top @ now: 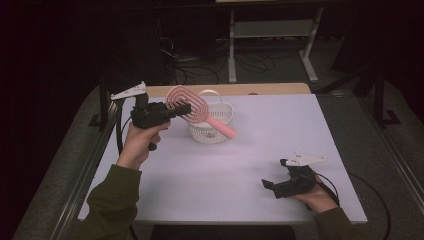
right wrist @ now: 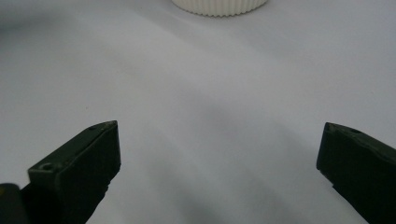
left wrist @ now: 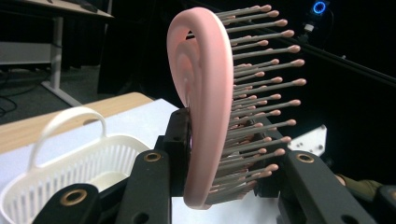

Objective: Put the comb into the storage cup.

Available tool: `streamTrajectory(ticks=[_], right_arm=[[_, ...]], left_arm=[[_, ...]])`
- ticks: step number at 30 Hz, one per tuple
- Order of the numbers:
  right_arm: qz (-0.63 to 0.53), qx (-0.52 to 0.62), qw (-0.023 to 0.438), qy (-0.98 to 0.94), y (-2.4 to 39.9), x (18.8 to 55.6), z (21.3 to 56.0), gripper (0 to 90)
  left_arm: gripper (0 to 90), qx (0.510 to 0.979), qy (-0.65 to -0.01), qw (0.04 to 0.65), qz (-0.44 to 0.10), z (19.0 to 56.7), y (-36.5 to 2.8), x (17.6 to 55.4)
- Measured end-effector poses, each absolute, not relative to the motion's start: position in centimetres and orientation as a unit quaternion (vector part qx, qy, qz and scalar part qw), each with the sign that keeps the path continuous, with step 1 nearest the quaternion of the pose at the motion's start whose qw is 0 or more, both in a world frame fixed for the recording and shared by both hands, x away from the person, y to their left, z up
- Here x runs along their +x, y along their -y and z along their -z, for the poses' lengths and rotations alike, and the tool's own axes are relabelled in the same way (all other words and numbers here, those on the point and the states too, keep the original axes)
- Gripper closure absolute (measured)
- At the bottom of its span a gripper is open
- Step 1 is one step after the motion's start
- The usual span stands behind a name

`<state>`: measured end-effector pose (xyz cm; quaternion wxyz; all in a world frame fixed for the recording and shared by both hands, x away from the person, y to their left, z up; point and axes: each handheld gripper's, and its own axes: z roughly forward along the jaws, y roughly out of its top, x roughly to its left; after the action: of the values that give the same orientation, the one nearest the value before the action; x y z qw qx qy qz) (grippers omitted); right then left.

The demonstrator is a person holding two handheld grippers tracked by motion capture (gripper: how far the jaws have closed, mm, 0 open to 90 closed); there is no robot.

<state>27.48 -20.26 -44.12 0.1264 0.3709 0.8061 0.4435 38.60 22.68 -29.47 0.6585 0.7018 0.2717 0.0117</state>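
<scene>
White table [top: 240,165] fills the frame centre; left gripper [top: 185,109] clamps a pink hairbrush [top: 192,111] above the basket [top: 212,131], upper middle; right gripper [top: 267,184], lower right, stands wide open, holding nothing.

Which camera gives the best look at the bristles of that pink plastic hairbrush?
The left gripper view: the pink plastic hairbrush stands close up, its bristles clear between the left tool's jaws. The high view shows it whole but small, above the white basket.
</scene>
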Motion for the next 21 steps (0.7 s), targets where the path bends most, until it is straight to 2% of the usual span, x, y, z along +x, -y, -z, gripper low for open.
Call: streamTrajectory(ticks=[12,21], right_arm=[[-0.445,0.371,0.129,-0.805,20.3,27.4,44.1,0.0],[-0.446,0.371,0.128,-0.805,20.3,27.4,44.1,0.0]], left_arm=[[65.5,0.686,-0.295,0.664,-0.034,28.1,-23.3,41.6],[65.5,0.68,-0.323,0.656,-0.045,28.7,-23.6,43.3]])
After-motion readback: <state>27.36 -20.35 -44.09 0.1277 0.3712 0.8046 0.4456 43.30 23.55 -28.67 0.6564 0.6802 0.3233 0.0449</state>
